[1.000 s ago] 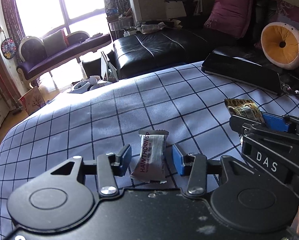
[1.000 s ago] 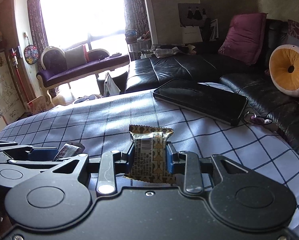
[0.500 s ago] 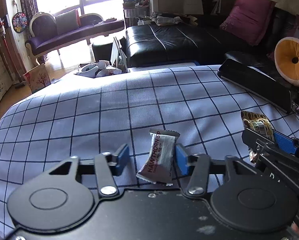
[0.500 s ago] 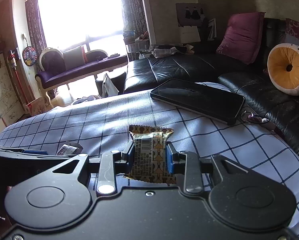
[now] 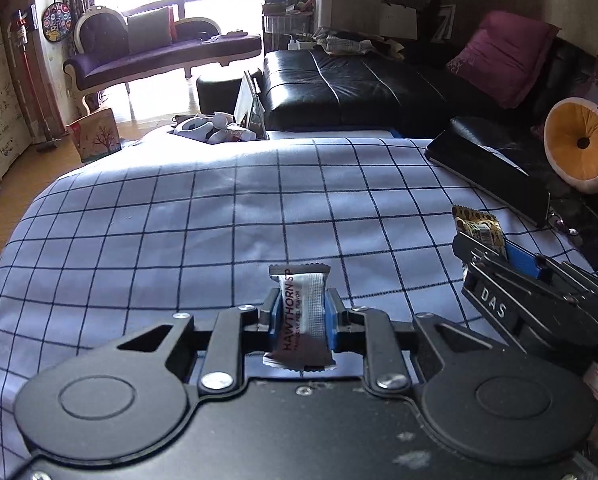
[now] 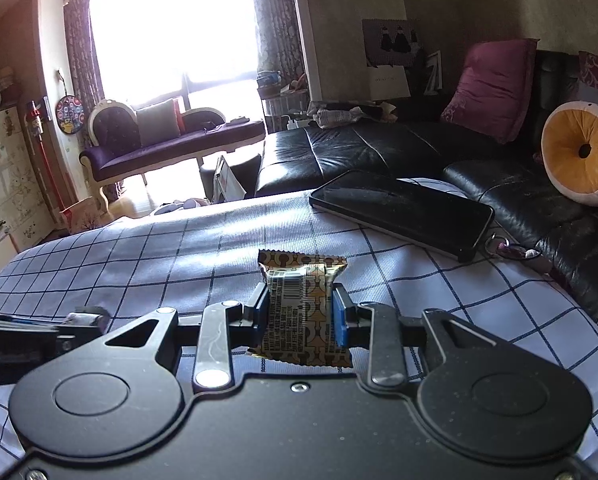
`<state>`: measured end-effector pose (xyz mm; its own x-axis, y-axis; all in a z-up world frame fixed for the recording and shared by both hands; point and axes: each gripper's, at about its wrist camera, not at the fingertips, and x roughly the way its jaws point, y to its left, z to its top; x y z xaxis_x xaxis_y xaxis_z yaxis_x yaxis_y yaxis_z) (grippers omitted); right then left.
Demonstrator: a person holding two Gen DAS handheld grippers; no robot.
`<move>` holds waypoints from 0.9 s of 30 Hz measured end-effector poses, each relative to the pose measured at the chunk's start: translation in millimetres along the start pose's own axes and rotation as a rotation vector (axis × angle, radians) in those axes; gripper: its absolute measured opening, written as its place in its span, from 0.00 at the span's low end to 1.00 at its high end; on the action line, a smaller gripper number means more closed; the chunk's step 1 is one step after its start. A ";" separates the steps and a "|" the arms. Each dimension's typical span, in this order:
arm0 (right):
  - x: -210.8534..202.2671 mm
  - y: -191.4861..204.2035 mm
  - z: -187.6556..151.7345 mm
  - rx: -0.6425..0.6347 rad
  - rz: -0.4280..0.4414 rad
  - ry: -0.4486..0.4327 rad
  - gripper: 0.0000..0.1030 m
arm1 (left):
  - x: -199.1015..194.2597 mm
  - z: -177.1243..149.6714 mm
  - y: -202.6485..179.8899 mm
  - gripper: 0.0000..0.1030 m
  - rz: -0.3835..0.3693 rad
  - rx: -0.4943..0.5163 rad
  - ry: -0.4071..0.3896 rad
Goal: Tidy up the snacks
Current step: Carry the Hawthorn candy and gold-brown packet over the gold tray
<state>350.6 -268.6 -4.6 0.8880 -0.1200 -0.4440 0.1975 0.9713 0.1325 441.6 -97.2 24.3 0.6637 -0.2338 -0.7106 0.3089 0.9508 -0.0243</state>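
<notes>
My left gripper (image 5: 301,314) is shut on a small silver hawthorn snack packet (image 5: 299,316), its blue pads pressing both sides, and holds it a little above the checked cloth (image 5: 179,220). In the right wrist view my right gripper (image 6: 301,312) is shut on a brown and gold patterned snack packet (image 6: 301,308). That same brown packet (image 5: 477,228) and the right gripper's black body show at the right of the left wrist view. The left gripper's black body (image 6: 15,338) enters the right wrist view at the lower left, with a bit of the silver packet (image 6: 85,316) at its tip.
A black phone (image 6: 403,210) lies on the cloth at the far right, with a key ring (image 6: 511,248) beside it. Behind the cloth stands a black leather sofa (image 5: 359,88) with a purple cushion (image 5: 503,60) and a round orange cushion (image 5: 579,144).
The left gripper's jaws have shut on the silver packet, which lay loose between them before. The left gripper has then risen with it. The right gripper has kept still with its brown packet.
</notes>
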 end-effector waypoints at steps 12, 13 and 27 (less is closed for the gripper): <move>-10.8 11.3 -4.3 -0.059 0.041 -0.033 0.40 | -121.7 -67.8 35.2 0.21 0.026 -0.024 -0.059; -12.4 12.8 -4.2 -0.063 0.048 -0.037 0.40 | -129.7 -74.3 37.4 0.21 0.018 -0.030 -0.054; -82.0 12.7 28.8 -0.072 0.130 -0.099 0.40 | -206.2 -141.1 58.4 0.21 0.078 -0.076 -0.027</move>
<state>292.3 -252.3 59.0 0.9414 -0.0091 -0.3372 0.0517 0.9917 0.1177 226.7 35.2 70.1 0.7022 -0.1625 -0.6932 0.2036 0.9788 -0.0232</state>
